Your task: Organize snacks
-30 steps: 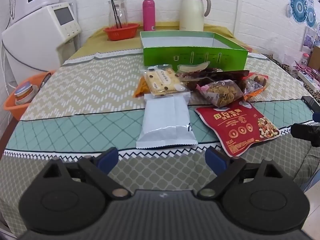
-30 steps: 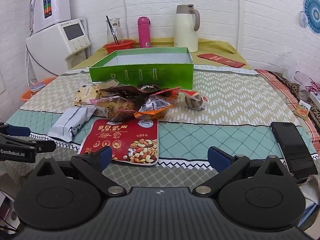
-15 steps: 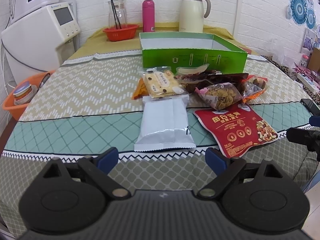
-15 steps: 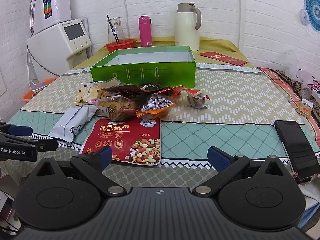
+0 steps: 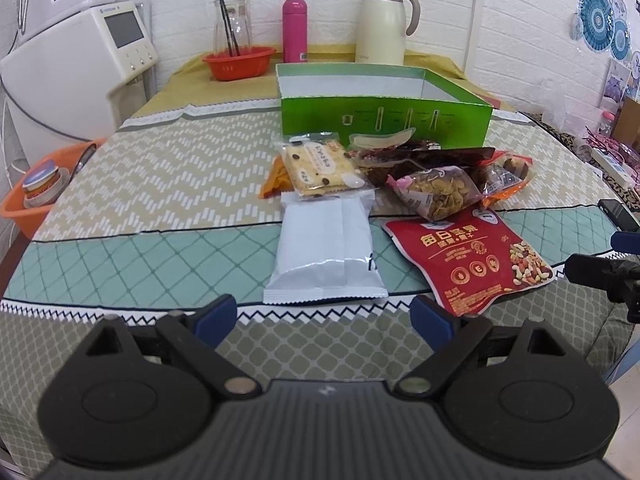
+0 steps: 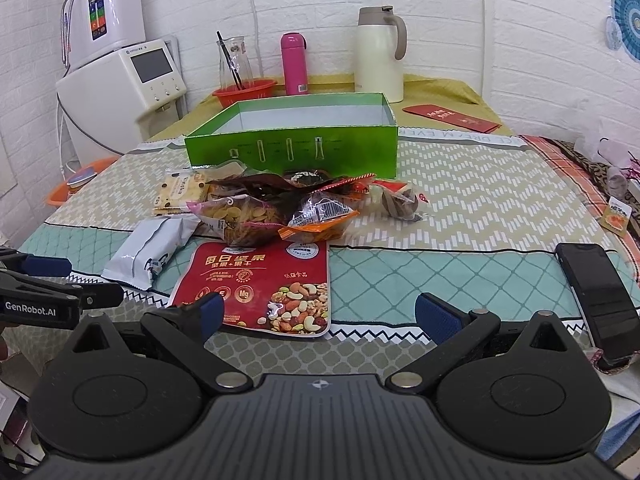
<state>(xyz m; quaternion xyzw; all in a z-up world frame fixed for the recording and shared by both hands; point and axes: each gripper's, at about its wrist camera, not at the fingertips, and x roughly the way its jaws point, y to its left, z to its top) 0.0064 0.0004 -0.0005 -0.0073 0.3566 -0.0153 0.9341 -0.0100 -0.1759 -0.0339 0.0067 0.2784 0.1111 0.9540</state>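
An empty green box point(image 5: 384, 114) point(image 6: 296, 142) stands open on the table behind a pile of snack packs. In front lie a white pack point(image 5: 324, 256) point(image 6: 150, 250), a red nut pouch point(image 5: 468, 258) point(image 6: 260, 284), a biscuit pack point(image 5: 316, 168) point(image 6: 182, 192), a clear bag of yellow chips point(image 5: 438, 194) point(image 6: 240, 218) and orange and dark wrappers point(image 6: 320, 216). My left gripper point(image 5: 324, 314) is open and empty just short of the white pack. My right gripper point(image 6: 320, 314) is open and empty over the near edge of the red pouch.
A black phone point(image 6: 600, 292) lies at the table's right edge. At the back stand a cream jug point(image 5: 384, 24), a pink bottle point(image 5: 295, 30) and a red bowl point(image 5: 239, 62) with a glass carafe. A white water dispenser point(image 5: 72, 76) and an orange basket point(image 5: 28, 200) are left.
Both grippers have edged slightly forward toward the snacks. Both stay open and nothing on the table has moved.
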